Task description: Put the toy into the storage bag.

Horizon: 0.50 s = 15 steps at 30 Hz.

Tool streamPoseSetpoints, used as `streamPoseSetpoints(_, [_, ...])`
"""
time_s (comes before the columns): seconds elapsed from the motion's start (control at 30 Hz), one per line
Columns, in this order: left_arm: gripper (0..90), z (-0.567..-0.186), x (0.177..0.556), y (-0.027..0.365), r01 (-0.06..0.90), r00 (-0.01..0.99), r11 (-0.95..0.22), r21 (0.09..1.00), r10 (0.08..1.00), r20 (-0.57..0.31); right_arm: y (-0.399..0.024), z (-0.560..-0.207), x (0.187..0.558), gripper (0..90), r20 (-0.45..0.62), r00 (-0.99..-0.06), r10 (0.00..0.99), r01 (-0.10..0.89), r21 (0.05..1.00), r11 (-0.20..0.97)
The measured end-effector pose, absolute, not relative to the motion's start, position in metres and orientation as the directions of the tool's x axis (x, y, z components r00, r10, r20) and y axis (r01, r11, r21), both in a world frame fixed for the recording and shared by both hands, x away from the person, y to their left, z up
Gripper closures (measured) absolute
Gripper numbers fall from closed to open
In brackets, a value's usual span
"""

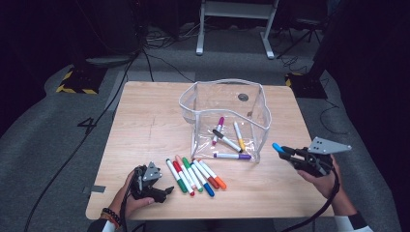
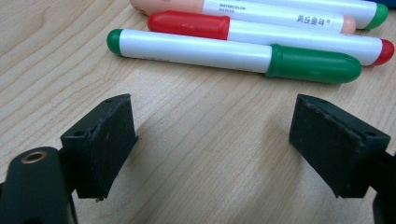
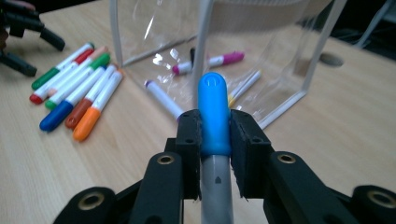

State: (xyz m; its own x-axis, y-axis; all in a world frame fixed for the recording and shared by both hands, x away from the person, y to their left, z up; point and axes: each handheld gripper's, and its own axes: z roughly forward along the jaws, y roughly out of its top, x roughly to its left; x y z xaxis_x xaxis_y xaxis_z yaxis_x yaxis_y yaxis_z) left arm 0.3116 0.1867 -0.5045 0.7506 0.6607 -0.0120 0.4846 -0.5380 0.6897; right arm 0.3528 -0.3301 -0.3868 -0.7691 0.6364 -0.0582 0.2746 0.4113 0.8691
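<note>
My right gripper [image 1: 286, 152] hovers above the table's right side, to the right of a clear plastic pouch [image 1: 191, 96], and is shut on a light-blue marker [image 1: 278, 147]. In the right gripper view the marker's blue cap [image 3: 213, 112] sticks out between the pads of this gripper [image 3: 215, 128] and points at the pouch [image 3: 322, 46]. My left gripper [image 1: 167, 192] rests low at the front left, open and holding nothing. In its own view the left gripper [image 2: 212, 140] faces a green marker [image 2: 233, 56] and a red marker [image 2: 261, 35] lying just ahead.
A row of several markers [image 1: 196, 176] lies on the wooden table [image 1: 145, 125] in front of the pouch. Several more markers [image 1: 227, 140] lie inside the pouch. Dark floor with cables surrounds the table.
</note>
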Motion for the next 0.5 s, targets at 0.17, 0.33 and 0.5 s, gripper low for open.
streamPoseSetpoints(0.17, [14.7, -0.505, 0.312, 0.187, 0.485, 0.751, -0.538, 0.690, 0.661, -0.012, -0.327, -0.349, 0.368, 74.6, -0.095, -0.771, 0.630, 0.228, 0.882, 0.412])
streamPoseSetpoints(0.33, [14.7, -0.505, 0.312, 0.187, 0.485, 0.751, -0.538, 0.690, 0.661, -0.012, -0.318, -0.317, 0.389, 74.6, -0.122, -0.769, 0.628, 0.205, 0.883, 0.422])
streamPoseSetpoints(0.5, [14.7, -0.505, 0.312, 0.187, 0.485, 0.751, -0.538, 0.690, 0.661, -0.012, -0.303, -0.296, 0.404, 74.6, -0.142, -0.774, 0.617, 0.187, 0.880, 0.437])
